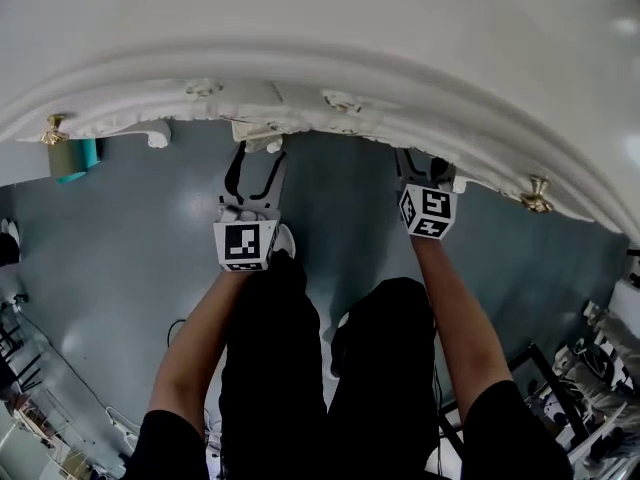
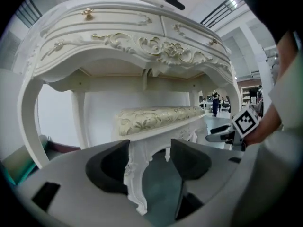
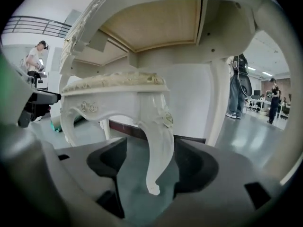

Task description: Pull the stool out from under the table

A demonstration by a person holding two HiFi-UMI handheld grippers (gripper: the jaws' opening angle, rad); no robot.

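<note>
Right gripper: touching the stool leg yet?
Cannot tell. In the right gripper view the stool leg stands between open jaws: floor shows beside one pad, but its edge overlaps the other.

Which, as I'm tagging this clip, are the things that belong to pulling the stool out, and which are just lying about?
Job: stool; table above it; left tool and right tool, both open, lined up on stool legs.
Lying about: green-and-teal object on the floor; floor clutter; bystanders.
</note>
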